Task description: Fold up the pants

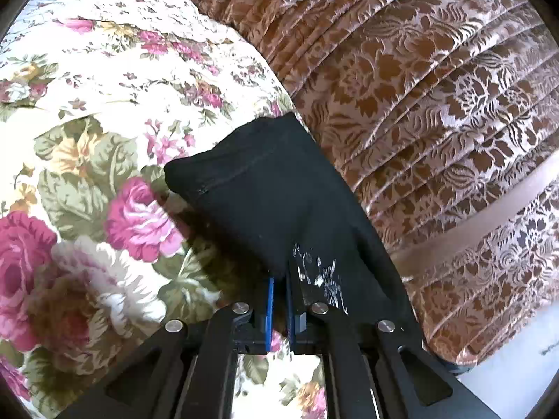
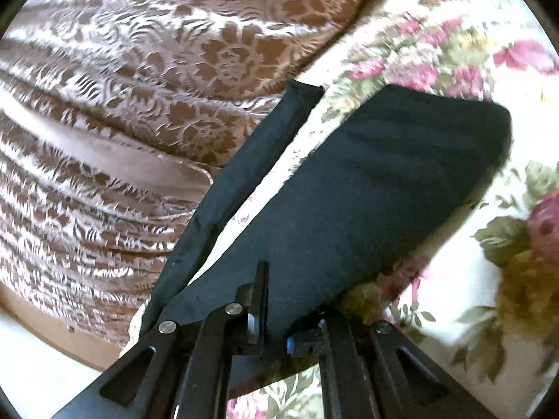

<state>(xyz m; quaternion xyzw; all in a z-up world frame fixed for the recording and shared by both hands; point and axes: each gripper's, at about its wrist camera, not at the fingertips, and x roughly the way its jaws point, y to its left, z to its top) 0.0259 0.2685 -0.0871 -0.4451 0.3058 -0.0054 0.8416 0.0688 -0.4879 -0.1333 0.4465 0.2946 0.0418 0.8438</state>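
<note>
Both claws grip the black pants.
Left claw (image 1: 279, 279) and right claw (image 2: 276, 279) are clamped tight on the pants (image 2: 367, 181), over a flowered bedspread (image 1: 104, 104).

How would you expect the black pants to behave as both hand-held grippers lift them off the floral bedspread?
Probably floppy: the black pants sag and drape between grips. Likely light, since thin pinches at the left hand-held gripper and right hand-held gripper hold them. Unlikely to slip.

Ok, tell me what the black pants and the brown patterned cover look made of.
Black pants: soft matte knit, probably cotton; they drape limply and show a stitched hem. Brown patterned cover: shiny woven jacquard or satin, likely; the raised floral pattern glints in the light.
</note>
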